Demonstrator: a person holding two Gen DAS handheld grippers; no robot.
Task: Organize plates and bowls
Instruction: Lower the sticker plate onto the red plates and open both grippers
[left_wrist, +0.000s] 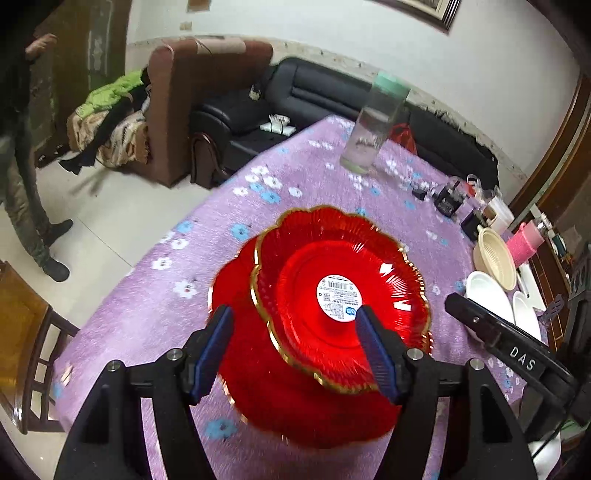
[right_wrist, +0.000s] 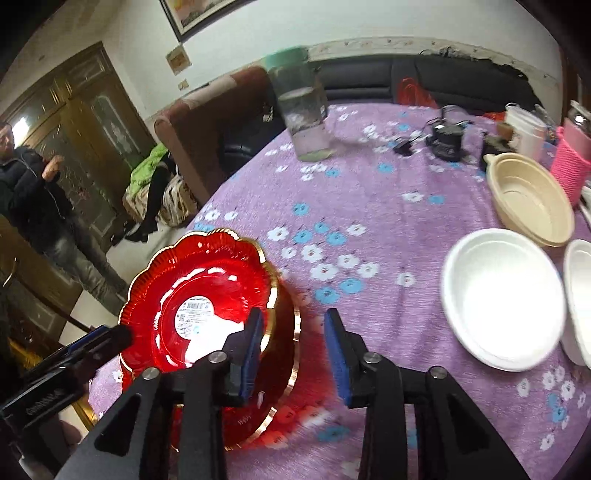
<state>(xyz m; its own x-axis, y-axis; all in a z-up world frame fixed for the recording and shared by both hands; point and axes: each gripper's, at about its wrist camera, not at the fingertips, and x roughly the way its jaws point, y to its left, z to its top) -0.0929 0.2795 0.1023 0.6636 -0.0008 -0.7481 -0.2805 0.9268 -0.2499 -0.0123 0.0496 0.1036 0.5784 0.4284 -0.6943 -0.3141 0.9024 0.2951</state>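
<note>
Left gripper (left_wrist: 293, 334) jaws apart over red plates, gripping nothing. Right gripper (right_wrist: 295, 341) jaws apart, clamped on nothing, rim of plates between.

Two red translucent scalloped gold-rimmed plates (left_wrist: 332, 295) stacked, top one offset, near left edge of purple floral tablecloth (right_wrist: 369, 206). Likely light, stiff, slippery, brittle; pinch at rim.

White round bowls (right_wrist: 506, 295) near right edge; beige strainer bowl (right_wrist: 528, 199) beyond.

Clear green-lidded jar (right_wrist: 301, 110) by far edge.
</note>
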